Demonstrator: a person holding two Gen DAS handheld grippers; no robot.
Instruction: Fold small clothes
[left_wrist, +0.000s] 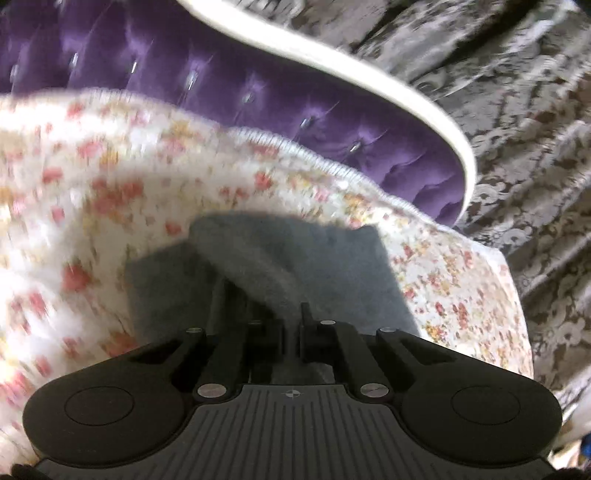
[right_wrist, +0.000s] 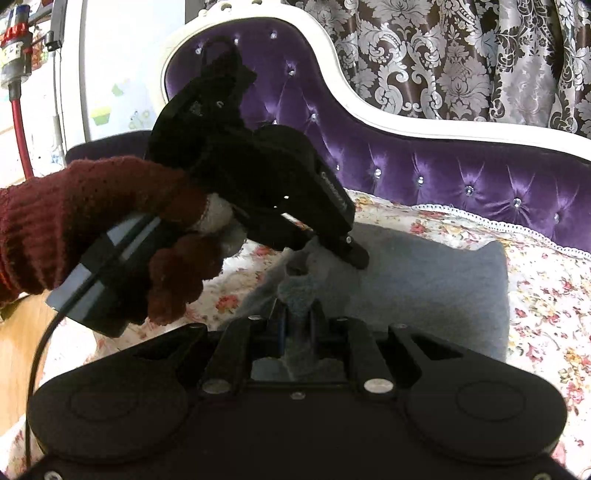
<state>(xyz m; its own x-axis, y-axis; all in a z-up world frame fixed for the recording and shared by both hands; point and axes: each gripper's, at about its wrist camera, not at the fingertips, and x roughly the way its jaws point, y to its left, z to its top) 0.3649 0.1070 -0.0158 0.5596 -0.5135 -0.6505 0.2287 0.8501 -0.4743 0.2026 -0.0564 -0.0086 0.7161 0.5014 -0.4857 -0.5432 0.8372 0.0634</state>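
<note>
Left gripper (right_wrist: 317, 243) and right gripper (right_wrist: 297, 314): jaws pinched together.

A purple tufted sofa (right_wrist: 424, 173) with a white carved frame carries everything. Its seat is covered by a floral cloth (right_wrist: 546, 295) (cream, scattered with red and yellow flowers) whose white scalloped edging runs along the foot of the button-studded backrest. Directly on this cloth lies a grey garment (right_wrist: 424, 280), mostly flat, its near-left corner lifted off the cover. In the blurred left wrist view the same grey garment (left_wrist: 332, 266) rests on the floral cloth (left_wrist: 454, 291).
</note>
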